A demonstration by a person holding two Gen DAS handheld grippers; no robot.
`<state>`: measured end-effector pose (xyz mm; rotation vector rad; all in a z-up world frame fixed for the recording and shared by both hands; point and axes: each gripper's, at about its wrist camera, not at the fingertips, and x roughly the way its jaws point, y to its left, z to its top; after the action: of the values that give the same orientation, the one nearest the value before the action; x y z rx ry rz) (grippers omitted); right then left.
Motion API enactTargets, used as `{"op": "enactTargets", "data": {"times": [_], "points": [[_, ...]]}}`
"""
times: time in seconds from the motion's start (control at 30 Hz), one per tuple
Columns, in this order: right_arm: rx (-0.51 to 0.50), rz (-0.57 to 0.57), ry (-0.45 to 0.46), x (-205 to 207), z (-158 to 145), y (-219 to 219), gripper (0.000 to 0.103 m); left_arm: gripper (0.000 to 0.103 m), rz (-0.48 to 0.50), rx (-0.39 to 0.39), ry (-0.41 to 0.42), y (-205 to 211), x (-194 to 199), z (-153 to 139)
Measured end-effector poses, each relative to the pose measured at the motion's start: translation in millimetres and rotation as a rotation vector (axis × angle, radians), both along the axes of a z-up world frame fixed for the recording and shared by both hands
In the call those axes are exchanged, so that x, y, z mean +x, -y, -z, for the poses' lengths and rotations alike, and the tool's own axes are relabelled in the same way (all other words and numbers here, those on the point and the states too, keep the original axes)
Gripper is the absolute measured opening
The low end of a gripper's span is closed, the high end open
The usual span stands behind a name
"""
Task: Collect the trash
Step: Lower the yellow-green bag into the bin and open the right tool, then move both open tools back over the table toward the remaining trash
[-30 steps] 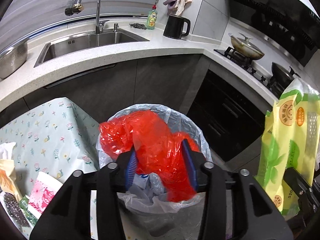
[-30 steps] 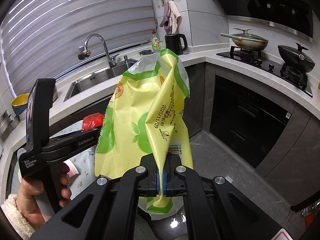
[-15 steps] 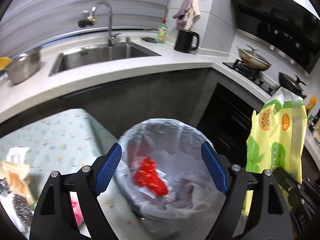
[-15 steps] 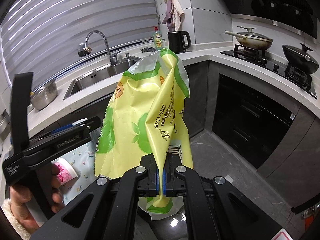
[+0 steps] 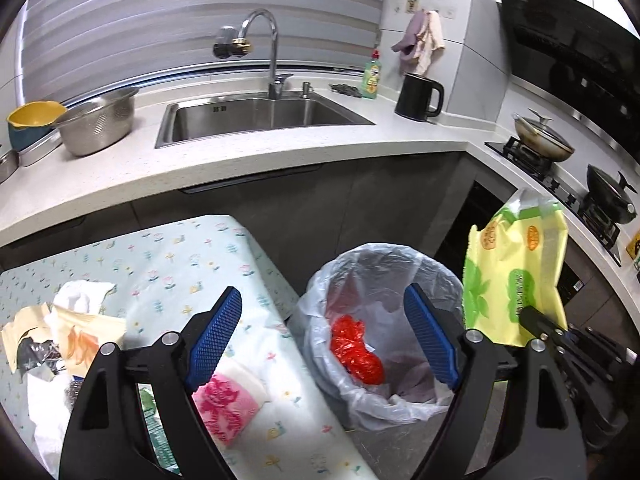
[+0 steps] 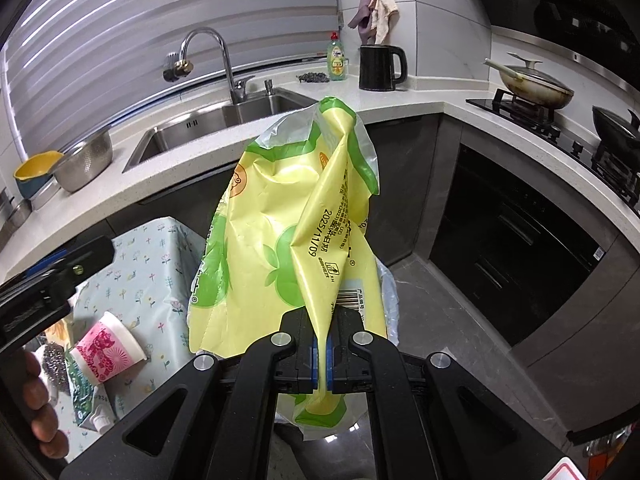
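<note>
My left gripper (image 5: 324, 336) hangs released above the bin (image 5: 384, 280), red bag (image 5: 356, 350) inside. My right gripper (image 6: 320, 354) clenches the yellow wrapper (image 6: 280, 232) beside it. Cup (image 6: 106, 346) lies on the table (image 5: 192, 256).

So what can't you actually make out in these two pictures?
- Bin in the right wrist view: almost wholly hidden behind the yellow bag.
- Bin's bottom, left wrist view: covered by the red bag and liner folds.
- Trash pile on the table: partly blocked by the left gripper.
</note>
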<state>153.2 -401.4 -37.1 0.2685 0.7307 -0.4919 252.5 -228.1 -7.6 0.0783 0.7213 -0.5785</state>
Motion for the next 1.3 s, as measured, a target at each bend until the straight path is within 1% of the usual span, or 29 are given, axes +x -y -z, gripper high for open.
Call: {"op": "enactTargets", "data": {"times": [0.1, 0.27, 0.37, 0.4, 0.43, 0.5, 0.53, 0.8, 0.87, 0.93, 1.2, 1.3], "points": [[-0.006, -0.007, -0.021, 12.3, 8.3, -1.9, 0.003, 0.079, -0.011, 0.005, 0.0, -8.5, 3.5, 1.1], [-0.015, -0.014, -0.035, 27.2, 15.1, -7.1, 0.007, 0.079, -0.024, 0.004, 0.005, -17.7, 7.6, 1.8], [-0.025, -0.011, -0.034, 32.9, 15.1, -9.2, 0.014, 0.079, -0.028, 0.006, 0.005, -20.3, 8.5, 2.6], [-0.027, -0.011, -0.03, 34.1, 14.1, -9.9, 0.024, 0.079, -0.032, 0.008, 0.006, -21.6, 8.8, 3.1], [-0.033, -0.008, -0.026, 34.9, 13.0, -10.4, 0.037, 0.079, -0.035, 0.008, 0.007, -22.7, 8.9, 3.5], [-0.054, -0.002, -0.01, 34.5, 8.5, -14.0, 0.045, 0.079, -0.04, 0.006, 0.005, -25.5, 8.2, 4.0], [-0.06, -0.006, -0.009, 36.2, 6.7, -15.8, 0.047, 0.08, -0.042, 0.005, 0.004, -26.9, 8.1, 4.3], [-0.072, -0.029, 0.019, 30.9, -12.1, -34.0, 0.049, 0.081, -0.055, 0.005, 0.01, -39.5, 2.0, 1.4], [-0.072, -0.039, 0.031, 27.7, -18.7, -40.6, 0.051, 0.081, -0.062, -0.002, 0.011, -45.0, 0.2, -1.6], [-0.076, -0.049, 0.047, 23.9, -26.1, -48.2, 0.056, 0.081, -0.069, -0.006, 0.012, -50.6, -1.3, -4.4], [-0.089, -0.101, 0.105, 7.7, -57.8, -87.0, 0.062, 0.082, -0.101, -0.021, 0.031, -80.0, -12.0, -18.7], [-0.089, -0.121, 0.121, 1.8, -66.0, -101.5, 0.064, 0.084, -0.117, -0.026, 0.04, -93.6, -17.2, -23.3]]}}
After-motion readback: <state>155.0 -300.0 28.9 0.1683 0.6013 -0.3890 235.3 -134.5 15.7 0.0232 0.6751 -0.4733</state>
